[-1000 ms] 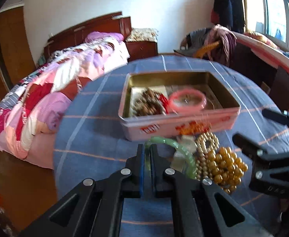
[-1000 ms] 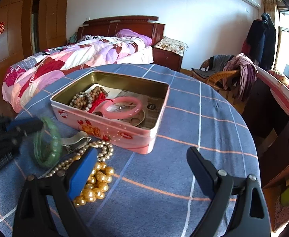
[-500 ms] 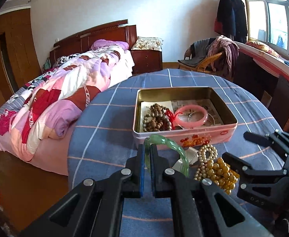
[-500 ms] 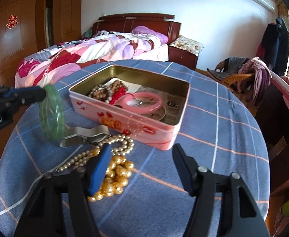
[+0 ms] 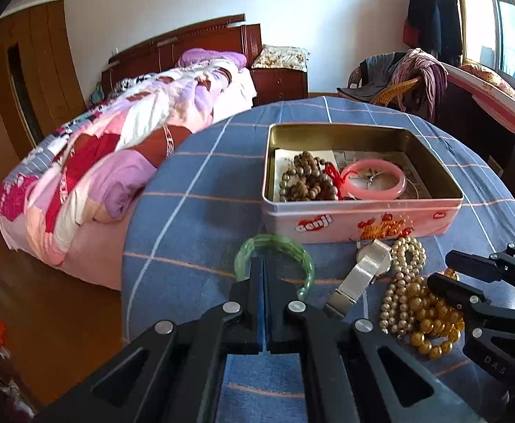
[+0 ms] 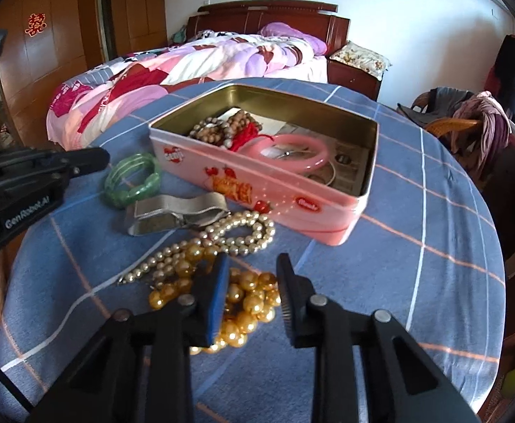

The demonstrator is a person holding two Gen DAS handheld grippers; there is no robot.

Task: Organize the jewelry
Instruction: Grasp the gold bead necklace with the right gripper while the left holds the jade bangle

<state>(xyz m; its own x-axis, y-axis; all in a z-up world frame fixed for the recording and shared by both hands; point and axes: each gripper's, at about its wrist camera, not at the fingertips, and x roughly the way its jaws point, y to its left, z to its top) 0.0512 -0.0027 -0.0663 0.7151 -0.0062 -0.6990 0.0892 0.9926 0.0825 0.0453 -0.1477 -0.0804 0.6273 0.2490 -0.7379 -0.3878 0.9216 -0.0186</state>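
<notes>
**A:** Our left gripper (image 5: 264, 275) is pinched tight on the green bangle (image 5: 275, 246), which is just in front of the pink tin (image 5: 359, 218); can't tell if it's off the bench (image 5: 194, 211). How do we do this cleanly?

**B:** I'd say lift it clear over the tin wall, then let go low beside the pink bangle (image 5: 375, 179) so it doesn't clatter.

**A:** And the right gripper (image 6: 252, 283)?

**B:** Partly open, holding nothing, straddling the gold beads (image 6: 247, 299). We should grab one strand, since the pearl necklace (image 6: 236, 231) lies tangled against them.
</notes>
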